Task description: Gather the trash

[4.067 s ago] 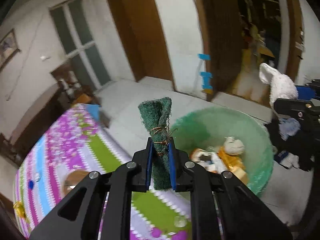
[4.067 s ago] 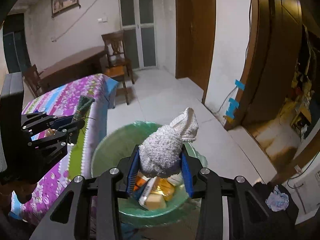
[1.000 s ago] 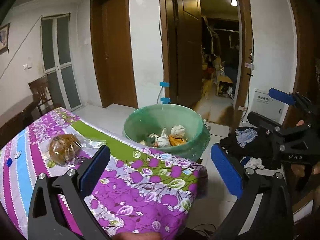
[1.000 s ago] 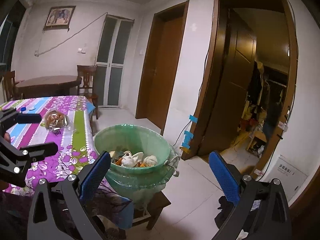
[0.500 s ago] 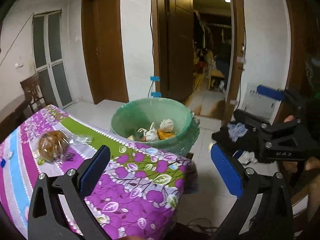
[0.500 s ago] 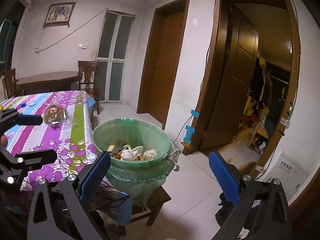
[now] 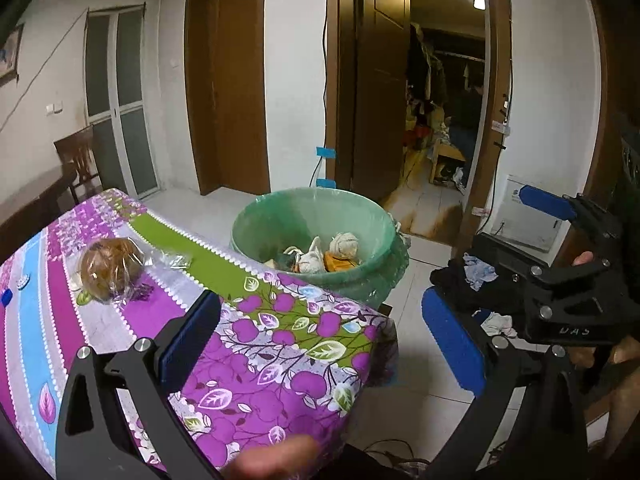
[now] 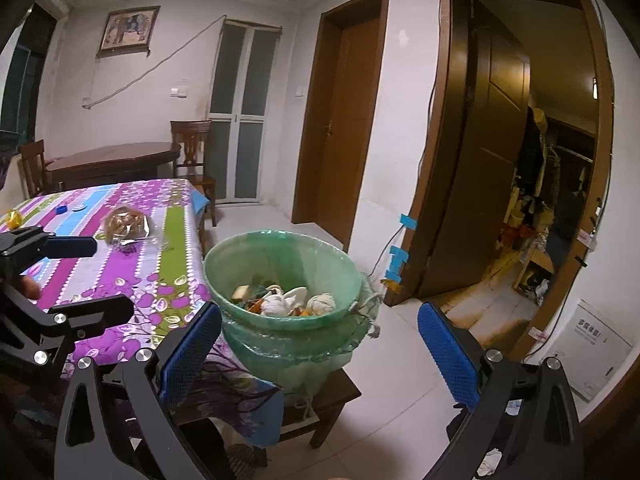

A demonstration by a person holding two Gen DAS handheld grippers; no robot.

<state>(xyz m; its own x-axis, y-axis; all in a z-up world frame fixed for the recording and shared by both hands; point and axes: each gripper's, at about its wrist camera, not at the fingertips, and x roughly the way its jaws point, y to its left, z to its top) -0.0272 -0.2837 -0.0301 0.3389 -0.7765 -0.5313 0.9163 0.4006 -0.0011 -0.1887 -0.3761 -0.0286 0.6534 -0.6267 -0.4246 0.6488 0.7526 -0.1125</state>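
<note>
A table under a purple, green and blue floral tablecloth [image 7: 280, 344] fills the lower left of both wrist views. Just beside its corner stands a round green basin lined with a translucent green plastic bag [image 7: 320, 216], resting on a low dark wooden stool [image 8: 332, 400]. Inside the basin lies a heap of trash: white balled-up cloths [image 8: 320, 302], orange scraps and a pale yellow block, all below the rim.

The left gripper [image 7: 320, 336] is held over the table's near corner with its blue-padded fingers [image 7: 190, 338] spread wide and nothing between them. The right gripper [image 8: 316, 344] hangs beside the table, facing the basin, its blue pads likewise wide apart and empty; in the left wrist view it shows at the right edge, gripped by a hand [image 7: 582, 258].

On the tablecloth, well back from the basin, sits a clear plastic bag holding a brown round bun [image 7: 110, 266]. Farther along the cloth lie small bottle caps, one blue [image 8: 61, 209] and one white [image 8: 78, 208], and a crumpled yellow wrapper [image 8: 14, 218] at the far left edge.
</note>
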